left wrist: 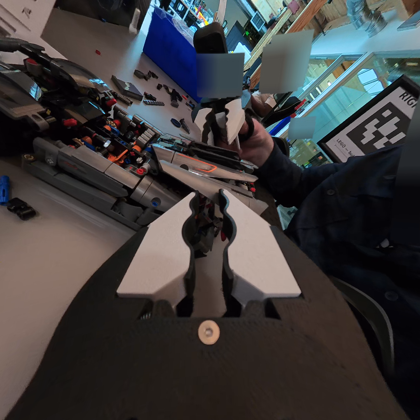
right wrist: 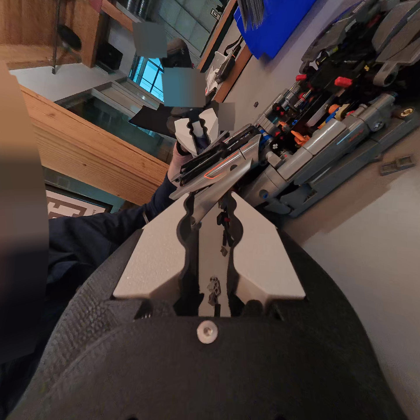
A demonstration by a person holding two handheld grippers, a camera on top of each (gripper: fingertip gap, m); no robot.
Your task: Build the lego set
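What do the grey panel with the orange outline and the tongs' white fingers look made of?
Grey panel: apparently hard moulded plastic, satin gloss; highlights streak its smooth curved surface. White fingers: probably 3D-printed plastic, matte; the faces look faintly grainy, with no glare.

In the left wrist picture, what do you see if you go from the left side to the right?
Small blue piece → little black piece → big grey lego car → grey panel with the orange line → person's hand → dark sleeve → black-and-white sign.
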